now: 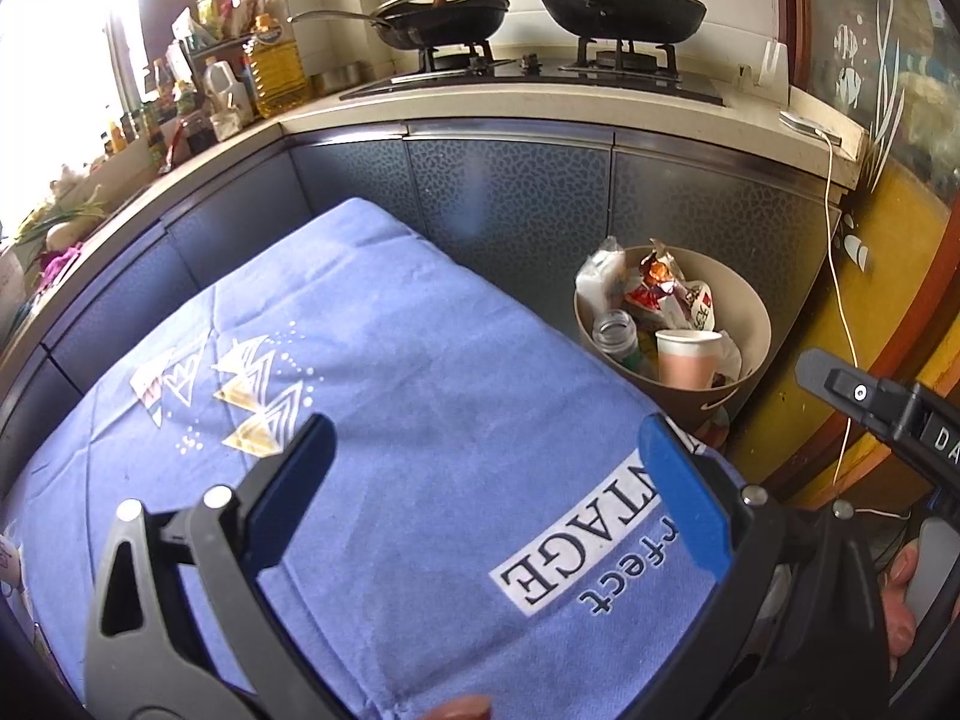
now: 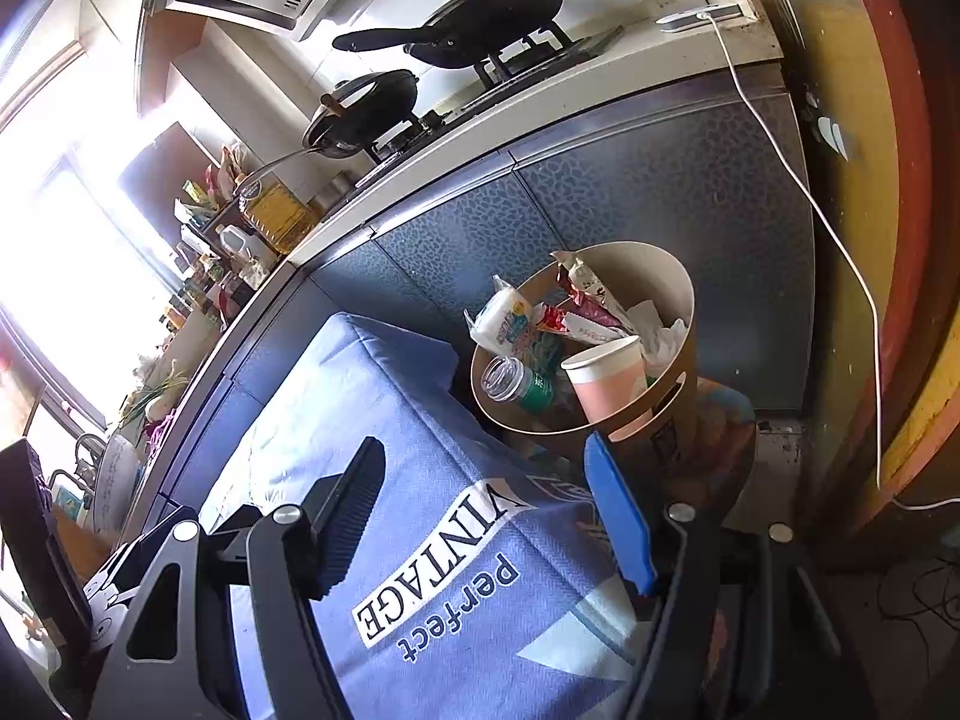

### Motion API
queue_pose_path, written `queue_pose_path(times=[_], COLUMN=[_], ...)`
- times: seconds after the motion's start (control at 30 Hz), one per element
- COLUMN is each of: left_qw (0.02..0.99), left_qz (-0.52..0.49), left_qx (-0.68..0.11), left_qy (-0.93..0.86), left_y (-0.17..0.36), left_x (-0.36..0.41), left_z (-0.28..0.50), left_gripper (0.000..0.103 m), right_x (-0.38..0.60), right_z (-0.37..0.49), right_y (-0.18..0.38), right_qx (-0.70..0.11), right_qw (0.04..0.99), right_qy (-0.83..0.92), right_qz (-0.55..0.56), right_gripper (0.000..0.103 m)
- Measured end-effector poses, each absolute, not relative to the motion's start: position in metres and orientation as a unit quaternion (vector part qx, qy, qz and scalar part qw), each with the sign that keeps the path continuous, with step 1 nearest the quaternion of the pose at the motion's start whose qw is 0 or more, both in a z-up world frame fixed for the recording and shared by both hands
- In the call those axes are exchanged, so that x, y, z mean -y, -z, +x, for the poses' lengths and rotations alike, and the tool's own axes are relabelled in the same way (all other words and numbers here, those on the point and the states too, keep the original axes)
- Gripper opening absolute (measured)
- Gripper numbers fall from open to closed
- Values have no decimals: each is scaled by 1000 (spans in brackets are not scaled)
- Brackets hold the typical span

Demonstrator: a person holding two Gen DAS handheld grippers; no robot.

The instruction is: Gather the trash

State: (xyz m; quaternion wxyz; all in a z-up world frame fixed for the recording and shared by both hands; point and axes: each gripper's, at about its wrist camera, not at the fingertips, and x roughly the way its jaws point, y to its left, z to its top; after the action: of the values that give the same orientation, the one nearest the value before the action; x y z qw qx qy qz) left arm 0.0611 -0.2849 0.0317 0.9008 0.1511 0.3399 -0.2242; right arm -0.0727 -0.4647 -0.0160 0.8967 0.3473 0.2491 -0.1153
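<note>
A round beige trash bin (image 1: 755,306) (image 2: 663,270) stands on the floor at the far right corner of a table covered with a blue cloth (image 1: 390,372) (image 2: 372,408). In it lie a pink paper cup (image 1: 684,357) (image 2: 609,384), a clear plastic bottle (image 1: 615,333) (image 2: 510,381), snack wrappers (image 1: 657,282) (image 2: 585,300) and crumpled tissue (image 2: 663,333). My left gripper (image 1: 489,474) is open and empty over the cloth. My right gripper (image 2: 489,507) is open and empty, above the cloth's near right part, in front of the bin. The right gripper also shows at the right edge of the left wrist view (image 1: 864,402).
A kitchen counter (image 1: 540,114) runs behind with a gas stove and two black pans (image 1: 444,15) (image 1: 624,9). Bottles and an oil jug (image 1: 276,69) crowd its left end. A white cable (image 1: 834,240) (image 2: 840,240) hangs down the cabinet beside a yellow and red door frame (image 1: 900,276).
</note>
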Motion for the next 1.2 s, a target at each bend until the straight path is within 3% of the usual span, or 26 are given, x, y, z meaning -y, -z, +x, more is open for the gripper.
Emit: queue_pose_path(times=[1.2], left_qw=[892], left_qz=[172], left_qx=[-342], left_qy=[242], left_y=[-18], left_x=[303], left_z=[55], left_gripper=[97], right_x=[469], right_z=[-78], right_y=[30], right_qx=[-257], right_qw=[889], right_qy=[124], right_qz=[357], right_gripper=[68])
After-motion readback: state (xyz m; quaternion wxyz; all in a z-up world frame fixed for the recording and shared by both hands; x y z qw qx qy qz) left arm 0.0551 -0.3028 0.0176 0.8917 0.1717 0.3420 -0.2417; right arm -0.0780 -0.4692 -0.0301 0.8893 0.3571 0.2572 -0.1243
